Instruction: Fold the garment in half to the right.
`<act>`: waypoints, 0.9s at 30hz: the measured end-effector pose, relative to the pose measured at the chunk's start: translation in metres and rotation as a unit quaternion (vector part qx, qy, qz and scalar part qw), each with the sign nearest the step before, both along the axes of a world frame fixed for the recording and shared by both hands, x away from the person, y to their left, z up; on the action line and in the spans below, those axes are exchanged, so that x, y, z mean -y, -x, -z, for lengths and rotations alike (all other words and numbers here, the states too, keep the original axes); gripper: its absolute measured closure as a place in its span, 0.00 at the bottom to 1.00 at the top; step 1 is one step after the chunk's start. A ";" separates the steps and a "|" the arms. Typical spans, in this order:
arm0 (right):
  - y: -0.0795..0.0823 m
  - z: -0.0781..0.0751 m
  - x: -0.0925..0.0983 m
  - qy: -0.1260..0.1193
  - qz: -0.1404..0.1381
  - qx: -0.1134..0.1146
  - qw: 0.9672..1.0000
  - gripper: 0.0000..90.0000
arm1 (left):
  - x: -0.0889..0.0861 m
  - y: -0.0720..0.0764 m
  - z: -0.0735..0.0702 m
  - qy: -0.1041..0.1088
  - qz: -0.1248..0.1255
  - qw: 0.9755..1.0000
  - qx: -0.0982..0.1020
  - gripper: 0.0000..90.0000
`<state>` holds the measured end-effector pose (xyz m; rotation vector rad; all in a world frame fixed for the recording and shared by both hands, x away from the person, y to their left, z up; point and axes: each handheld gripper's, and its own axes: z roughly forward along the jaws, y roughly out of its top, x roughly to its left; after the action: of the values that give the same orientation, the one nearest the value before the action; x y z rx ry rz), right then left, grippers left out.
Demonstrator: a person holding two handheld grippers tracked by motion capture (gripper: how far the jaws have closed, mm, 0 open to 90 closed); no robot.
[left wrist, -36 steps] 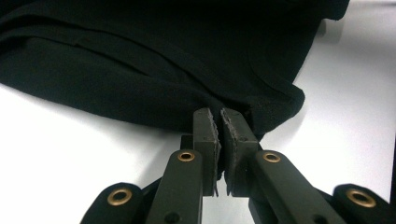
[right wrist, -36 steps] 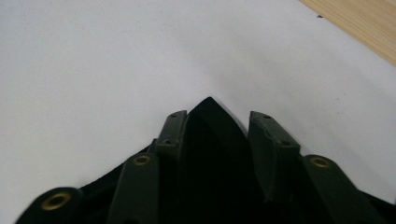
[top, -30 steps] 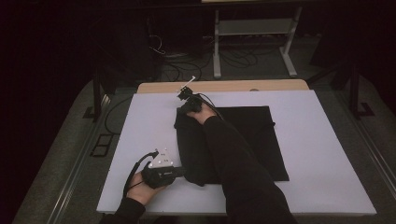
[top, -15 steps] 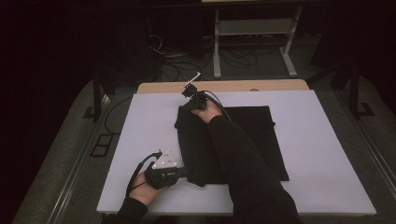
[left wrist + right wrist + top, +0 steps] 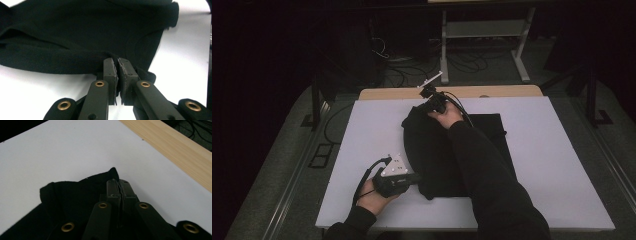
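Left gripper: the left gripper (image 5: 117, 65) has its jaws pressed together on a fold at the near edge of the black cloth (image 5: 82, 32); in the high view it sits at the cloth's near left corner (image 5: 414, 179).
Right gripper: the right gripper (image 5: 119, 185) has just been closing and now pinches a peaked bit of the cloth's far edge between its pads; in the high view it is at the far end of the cloth (image 5: 428, 100), close to the wooden strip (image 5: 512, 91).
Cloth, look: matt black, soft and thick like fleece, with a rolled hem and a curved seam line in the left gripper view; its left half is doubled over and bunched.
Cloth, place: on the white table top (image 5: 557, 165), about the middle, partly under the person's right sleeve (image 5: 492, 175).
Cloth, long axis: runs from the near edge of the table toward the far edge, from one gripper to the other.
Cloth, flat part: a squarer flat panel spreads to the right of the sleeve.
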<state>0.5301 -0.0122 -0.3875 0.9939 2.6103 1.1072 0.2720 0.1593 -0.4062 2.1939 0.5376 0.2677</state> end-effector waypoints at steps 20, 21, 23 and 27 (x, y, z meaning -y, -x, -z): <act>0.004 -0.019 0.043 -0.012 0.019 0.018 1.000 0.96 | 0.029 -0.008 -0.019 0.009 0.028 0.999 0.017 0.93; 0.004 -0.019 0.045 -0.013 0.021 0.019 1.000 0.96 | 0.031 -0.009 -0.020 0.012 0.027 0.999 0.017 0.93; 0.005 -0.021 0.051 -0.015 0.025 0.020 0.999 0.96 | 0.034 -0.009 -0.021 0.013 0.030 0.999 0.017 0.93; 0.006 -0.022 0.060 -0.016 0.030 0.021 0.999 0.96 | 0.041 -0.011 -0.023 0.011 0.036 0.999 0.018 0.93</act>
<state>0.5244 -0.0718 -0.3654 1.0358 2.5201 1.1469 0.2828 0.1185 -0.3834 2.1777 0.4379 0.2612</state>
